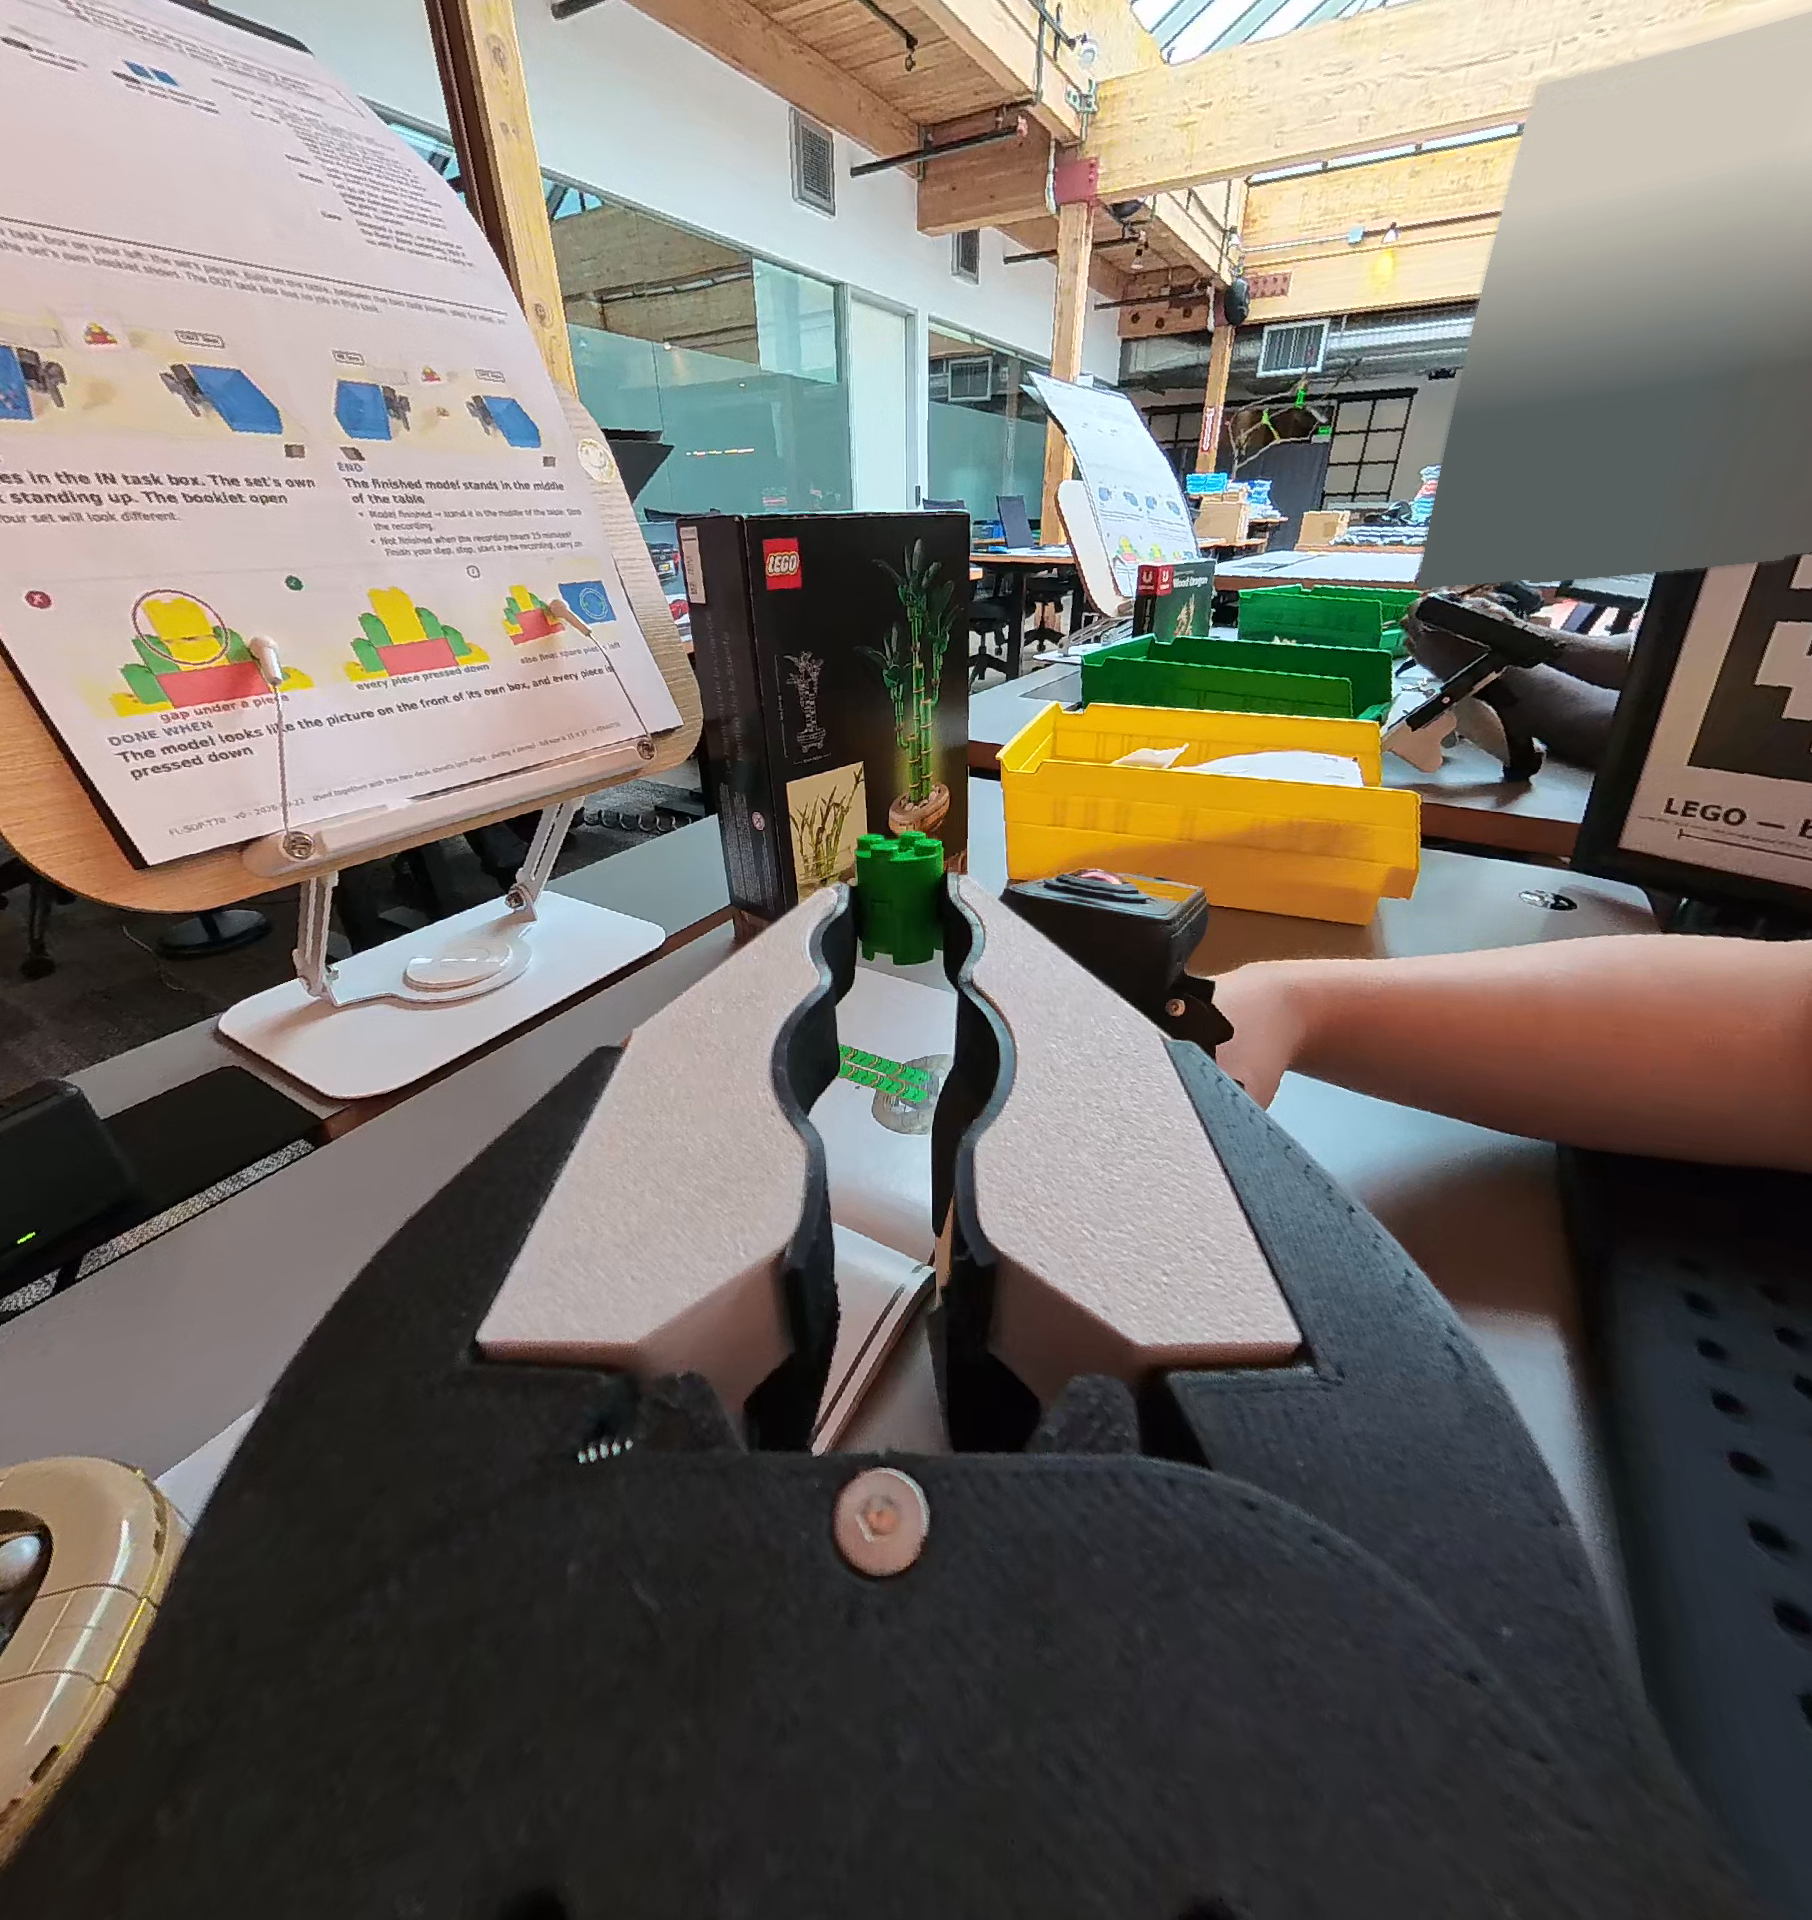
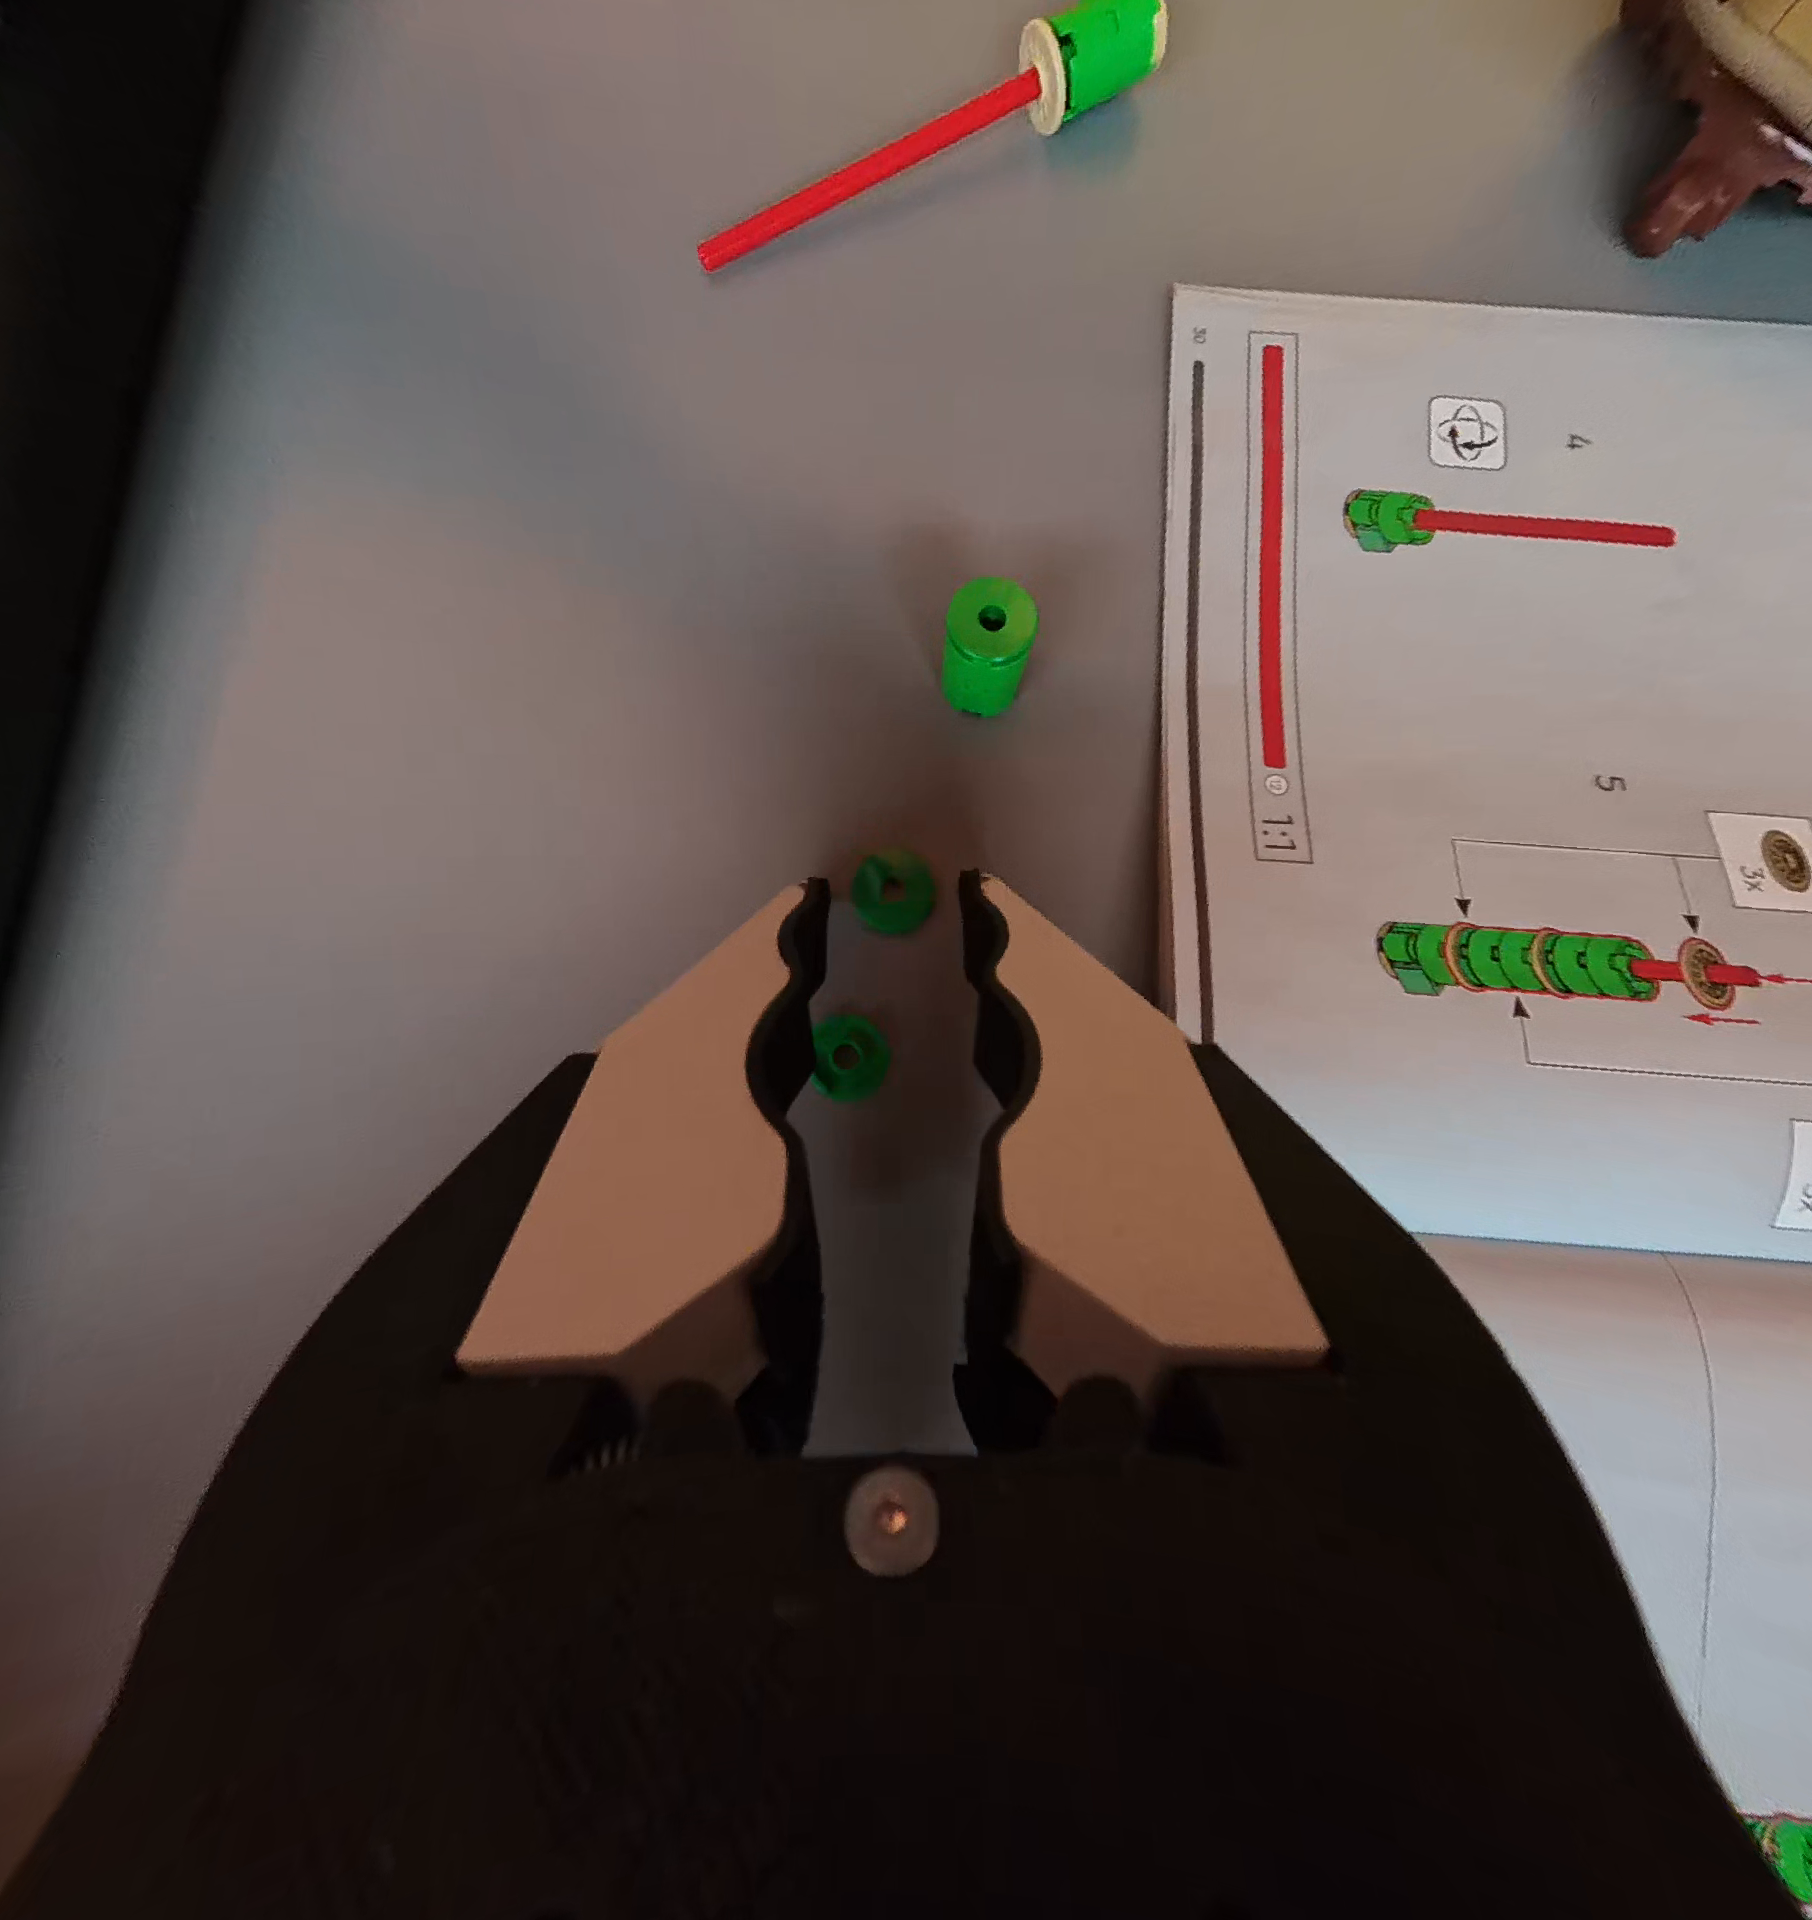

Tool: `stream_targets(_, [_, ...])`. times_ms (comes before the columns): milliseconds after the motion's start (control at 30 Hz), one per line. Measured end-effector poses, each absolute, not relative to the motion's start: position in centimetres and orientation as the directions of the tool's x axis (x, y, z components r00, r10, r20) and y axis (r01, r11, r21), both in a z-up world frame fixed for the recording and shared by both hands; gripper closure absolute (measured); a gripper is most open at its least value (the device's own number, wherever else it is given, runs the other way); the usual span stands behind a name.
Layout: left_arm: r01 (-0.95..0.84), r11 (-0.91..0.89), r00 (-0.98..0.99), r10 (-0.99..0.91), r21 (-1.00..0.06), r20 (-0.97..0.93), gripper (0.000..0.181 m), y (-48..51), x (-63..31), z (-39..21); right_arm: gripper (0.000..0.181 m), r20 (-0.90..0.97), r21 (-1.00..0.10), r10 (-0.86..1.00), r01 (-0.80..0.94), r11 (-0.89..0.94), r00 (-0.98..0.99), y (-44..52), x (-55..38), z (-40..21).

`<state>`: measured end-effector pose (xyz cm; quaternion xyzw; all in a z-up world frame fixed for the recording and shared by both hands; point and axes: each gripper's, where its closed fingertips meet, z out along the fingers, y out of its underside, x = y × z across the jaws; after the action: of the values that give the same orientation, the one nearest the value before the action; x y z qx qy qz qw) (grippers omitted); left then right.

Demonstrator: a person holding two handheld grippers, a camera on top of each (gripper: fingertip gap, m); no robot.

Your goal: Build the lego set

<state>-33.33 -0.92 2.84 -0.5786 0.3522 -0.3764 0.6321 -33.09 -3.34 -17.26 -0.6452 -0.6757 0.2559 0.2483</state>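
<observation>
In the left wrist view my left gripper [image 1: 900, 902] is shut on a short green stack of round bricks [image 1: 898, 883], held upright above the open booklet [image 1: 886, 1081]. In the right wrist view my right gripper [image 2: 894, 885] points down at the grey table with its jaws apart. A small green round piece [image 2: 891, 891] lies between its fingertips, touching neither. A second one [image 2: 848, 1056] lies farther back by the left finger. A green cylinder [image 2: 988, 646] stands beyond. A red axle with a green end piece [image 2: 933, 135] lies farther off.
The instruction booklet [image 2: 1504, 727] lies open to the right. A tan pot on a brown base [image 2: 1754, 135] stands at the far right, also in the left wrist view [image 1: 40, 1590]. A paper stand [image 1: 289, 520], the set's box [image 1: 840, 707], a yellow bin [image 1: 1203, 810] and green bins [image 1: 1234, 670] stand behind. My hands' fingertips stand some 20 cm from each other. From my right tips it is roughly 4 cm to the green cylinder [image 2: 988, 646]; from my left, 20 cm.
</observation>
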Motion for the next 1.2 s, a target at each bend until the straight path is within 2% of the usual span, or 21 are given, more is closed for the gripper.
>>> stream_targets(100, [0.062, 0.046, 0.470, -0.883, -0.997, -0.011, 0.167, -0.9, -33.3, 2.7, 0.165, -0.023, -0.668, 0.999, 0.744, 0.019, -0.047, -3.5, -33.1, -17.3])
stream_targets(233, [0.060, 0.046, 0.471, -0.882, -0.997, -0.012, 0.167, -0.9, -33.3, 2.7, 0.167, -0.017, -0.665, 0.998, 0.746, 0.031, -0.056, -3.4, -32.8, -17.3])
stream_targets(300, [0.055, 0.044, 0.472, -0.881, -0.998, -0.013, 0.167, -0.8, -33.3, 2.6, 0.167, 0.027, -0.648, 0.998, 0.759, 0.064, -0.061, -2.9, -31.9, -16.9])
stream_targets(367, [0.028, 0.048, 0.482, -0.876, -0.998, -0.028, 0.167, -0.7, -33.2, 2.3, 0.166, 0.103, -0.675, 0.995, 0.733, 0.080, -0.015, -1.2, -30.6, -14.3])
stream_targets(433, [0.005, 0.052, 0.471, -0.881, -0.999, -0.044, 0.167, -1.0, -32.6, 2.0, 0.167, 0.140, -0.768, 0.987, 0.638, 0.057, 0.080, 0.5, -29.3, -9.4])
stream_targets(500, [0.004, 0.061, 0.438, -0.897, -0.998, -0.053, 0.168, -1.7, -31.5, 2.0, 0.167, 0.122, -0.893, 0.985, 0.446, 0.056, 0.121, 0.1, -28.6, -3.1])
stream_targets(600, [-0.045, 0.111, 0.405, -0.907, -0.993, -0.119, 0.168, -2.7, -30.0, 1.4, 0.167, 0.177, -0.952, 0.977, 0.271, 0.140, 0.118, -1.9, -27.9, 2.8])
stream_targets(900, [-0.169, 0.209, 0.304, -0.918, -0.963, -0.253, 0.167, -4.9, -27.3, -0.4, 0.167, 0.172, -0.906, 0.984, 0.387, 0.175, -0.042, -5.2, -29.0, 1.4])
stream_targets(1200, [-0.132, 0.111, 0.109, -0.986, -0.985, -0.125, 0.167, -7.6, -26.3, -0.6, 0.167, 0.100, -0.880, 0.980, 0.444, 0.167, -0.172, -7.5, -27.7, 0.7])
